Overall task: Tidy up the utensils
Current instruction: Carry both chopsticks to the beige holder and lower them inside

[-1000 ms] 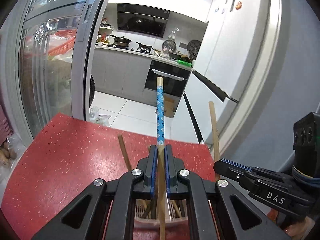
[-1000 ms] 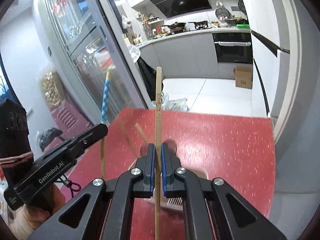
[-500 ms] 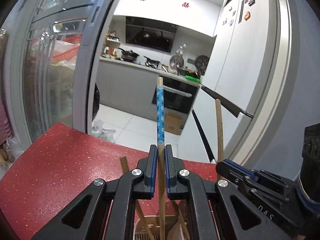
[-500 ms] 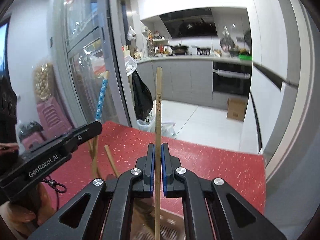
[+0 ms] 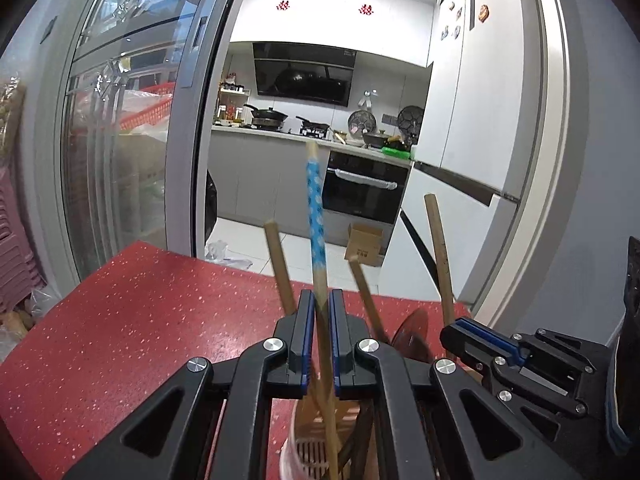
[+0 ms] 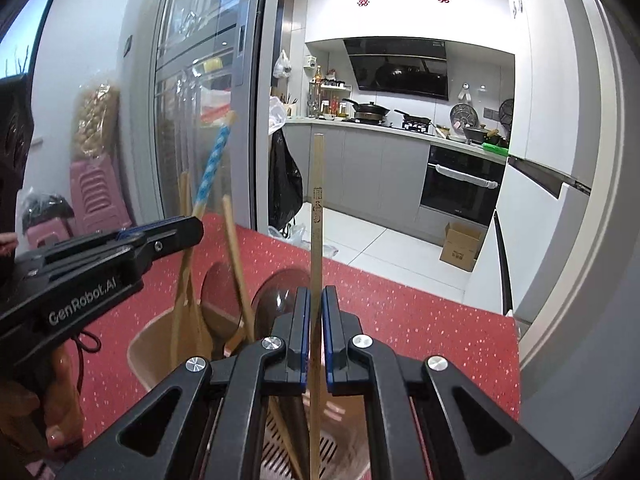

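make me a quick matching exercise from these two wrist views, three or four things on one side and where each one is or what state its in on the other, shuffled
Things:
1. blue-patterned chopstick
2. plain wooden chopstick
3. utensil holder
4. cardboard box

Places or states:
A. on the kitchen floor by the oven
B. clamped in the right claw
C. on the red table, holding wooden spoons
D. clamped in the left claw

Pairs: 1-D, 2-B, 3-C, 4-A

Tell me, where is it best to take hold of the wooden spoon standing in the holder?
Take the wooden spoon by the bare upper part of its handle, coming from above. It stands handle up, leaning, in the holder, crowded low down by other utensils, so only the top is free.
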Demonstrator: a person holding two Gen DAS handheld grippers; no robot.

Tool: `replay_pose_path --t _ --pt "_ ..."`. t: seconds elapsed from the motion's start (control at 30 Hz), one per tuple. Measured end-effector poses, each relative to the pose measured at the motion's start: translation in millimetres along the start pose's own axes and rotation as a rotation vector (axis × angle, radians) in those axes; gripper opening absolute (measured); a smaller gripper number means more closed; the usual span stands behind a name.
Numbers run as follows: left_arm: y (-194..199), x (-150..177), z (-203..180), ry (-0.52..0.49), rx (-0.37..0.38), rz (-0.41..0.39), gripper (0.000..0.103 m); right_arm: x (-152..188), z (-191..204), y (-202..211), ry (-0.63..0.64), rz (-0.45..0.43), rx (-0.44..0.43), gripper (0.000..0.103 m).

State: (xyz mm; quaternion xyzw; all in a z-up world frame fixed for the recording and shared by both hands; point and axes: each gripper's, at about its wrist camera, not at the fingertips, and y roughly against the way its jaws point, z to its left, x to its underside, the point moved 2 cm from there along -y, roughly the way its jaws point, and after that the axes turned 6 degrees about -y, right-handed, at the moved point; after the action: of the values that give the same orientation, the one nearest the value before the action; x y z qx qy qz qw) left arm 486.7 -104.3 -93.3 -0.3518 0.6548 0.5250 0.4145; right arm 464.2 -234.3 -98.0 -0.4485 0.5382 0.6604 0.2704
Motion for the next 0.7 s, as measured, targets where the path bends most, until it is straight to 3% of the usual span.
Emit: replay_pose_path --t 0.57,0.6,0.67,0.7 --pt "17 15 14 0.002 -0.038 0.065 0.034 19 18 2 0.049 0.087 -0.058 0.008" --pt "17 16 14 0.002 -0.038 0.07 0.034 20 18 2 0.041 0.1 -0.067 0.011" --pt "18 18 15 -0.001 -0.04 0.083 0.034 20 16 3 0.024 0.117 -0.082 0.03" --pt "18 19 16 -0.003 -0.043 0.092 0.034 19 14 6 0.009 0.113 -0.086 0.05"
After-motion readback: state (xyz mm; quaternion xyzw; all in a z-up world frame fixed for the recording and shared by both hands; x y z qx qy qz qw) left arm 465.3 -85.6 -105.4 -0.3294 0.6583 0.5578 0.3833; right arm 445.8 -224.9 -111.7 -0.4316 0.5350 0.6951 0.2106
